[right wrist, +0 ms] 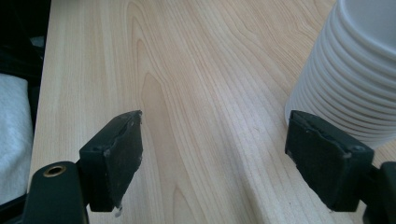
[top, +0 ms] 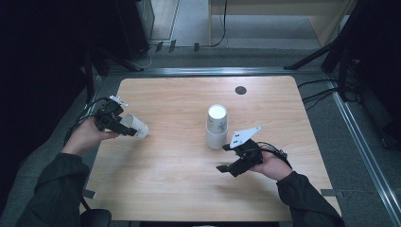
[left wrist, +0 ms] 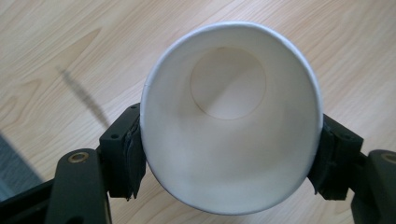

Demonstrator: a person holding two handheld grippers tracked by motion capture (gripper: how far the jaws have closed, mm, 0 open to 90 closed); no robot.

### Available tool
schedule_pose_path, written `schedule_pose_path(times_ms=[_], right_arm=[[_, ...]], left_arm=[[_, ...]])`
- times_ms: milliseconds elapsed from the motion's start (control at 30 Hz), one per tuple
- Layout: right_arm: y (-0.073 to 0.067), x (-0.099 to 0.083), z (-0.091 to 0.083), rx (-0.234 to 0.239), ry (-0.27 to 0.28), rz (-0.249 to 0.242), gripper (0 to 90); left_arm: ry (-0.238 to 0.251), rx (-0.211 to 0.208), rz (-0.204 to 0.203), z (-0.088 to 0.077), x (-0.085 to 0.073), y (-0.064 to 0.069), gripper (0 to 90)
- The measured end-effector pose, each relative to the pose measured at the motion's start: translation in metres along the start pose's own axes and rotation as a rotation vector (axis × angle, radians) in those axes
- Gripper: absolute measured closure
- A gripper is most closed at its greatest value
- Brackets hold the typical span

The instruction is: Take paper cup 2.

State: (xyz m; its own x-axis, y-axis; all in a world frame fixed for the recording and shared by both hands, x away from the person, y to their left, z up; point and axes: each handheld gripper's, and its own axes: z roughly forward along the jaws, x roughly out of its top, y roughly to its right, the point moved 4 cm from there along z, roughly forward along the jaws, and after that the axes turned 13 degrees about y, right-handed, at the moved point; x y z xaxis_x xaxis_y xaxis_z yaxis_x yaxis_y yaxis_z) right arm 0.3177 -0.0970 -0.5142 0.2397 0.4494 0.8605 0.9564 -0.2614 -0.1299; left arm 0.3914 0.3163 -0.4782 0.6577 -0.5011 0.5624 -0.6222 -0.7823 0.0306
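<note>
Left tool [top: 115, 124] was at the left middle of the high view, over the left edge of the bench [top: 179, 189]. It was closed on a single white paper cup [top: 135, 126], jaws pressing the cup wall from both sides near the rim. In the left gripper view the cup [left wrist: 231, 126] was seen straight down its mouth to the round base, empty, slightly squeezed to an oval between the pads [left wrist: 133, 154].

Cup's long axis lay roughly level, tilted off upright: in the high view its closed base sat right of the tool and its mouth faced back toward the hand.

Stack of nested cups [top: 217, 126] stood inverted at frame centre, well apart from the held cup, to its right. Right tool [top: 235, 158] sat just below and right of the stack, jaws wide apart and holding nothing. In the right gripper view the stack [right wrist: 355, 70] rose at the upper right, its lower rims just beyond the right jaw; the left jaw stood over bare wood.

Judgement: the right tool was by far the nearer to the stack; the left tool's cup would have to travel rightward across the frame and turn base-up, axis vertical, to nest on top. Axis alignment looked like the critical point.
</note>
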Motion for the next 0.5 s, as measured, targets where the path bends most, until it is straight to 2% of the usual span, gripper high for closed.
schedule_pose_path(times_ms=[67,267,333,500], right_arm=[[0.0,0.0,0.0,0.0,0.0,-0.001,19.7],[0.0,0.0,-0.001,-0.003,0.001,0.001,19.8],[0.0,0.0,-0.001,-0.003,0.001,0.001,19.8],[0.0,0.0,0.0,-0.003,-0.001,0.0,19.8]], left_arm=[[-0.034,0.022,-0.008,0.002,0.0,-0.004,25.9],[-0.113,0.049,-0.039,0.013,-0.003,-0.01,25.8],[-0.142,0.083,-0.027,0.016,-0.003,-0.011,25.6],[-0.17,0.078,-0.027,0.023,-0.001,-0.01,24.8]])
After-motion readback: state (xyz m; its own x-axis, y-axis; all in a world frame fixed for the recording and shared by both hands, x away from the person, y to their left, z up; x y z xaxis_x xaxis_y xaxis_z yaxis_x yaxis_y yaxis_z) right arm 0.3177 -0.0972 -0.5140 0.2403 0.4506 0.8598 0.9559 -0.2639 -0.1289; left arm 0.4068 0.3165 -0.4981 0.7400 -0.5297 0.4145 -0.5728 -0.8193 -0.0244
